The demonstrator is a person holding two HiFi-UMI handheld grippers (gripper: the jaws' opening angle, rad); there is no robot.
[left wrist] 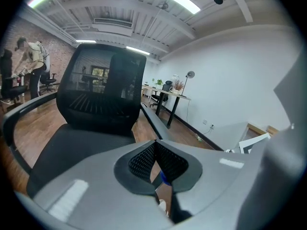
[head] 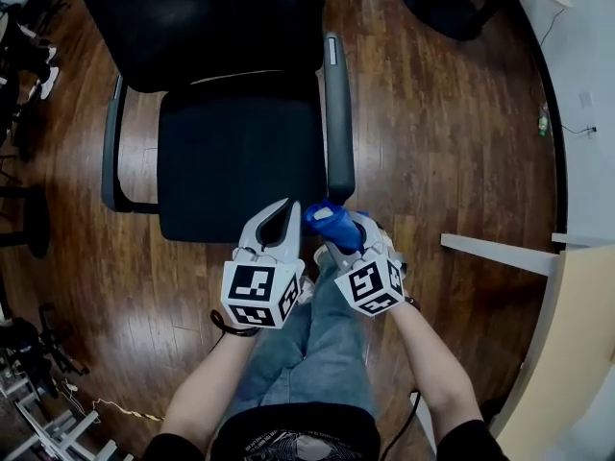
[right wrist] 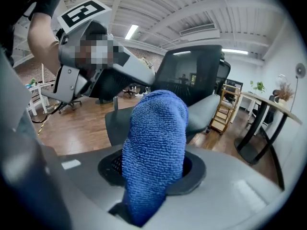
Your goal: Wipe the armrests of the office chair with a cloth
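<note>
A dark wooden floor (head: 452, 123) is seen across the head view. A white wall (head: 588, 56) is shown at 2 o'clock and a pale desk (head: 567, 344) at 4 o'clock. In the right gripper view, a wooden stepladder (right wrist: 224, 107) is seen at 3 o'clock. In the left gripper view, a person (left wrist: 32, 56) is seen at 10 o'clock.

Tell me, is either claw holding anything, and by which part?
The right gripper pinches a blue cloth by its bunched middle. The left gripper is shut, empty.

No legible words, brands or numbers anywhere; only black-and-white square marker patterns (head: 252, 286) on the left gripper (head: 286, 206) and the right gripper (head: 338, 223).
</note>
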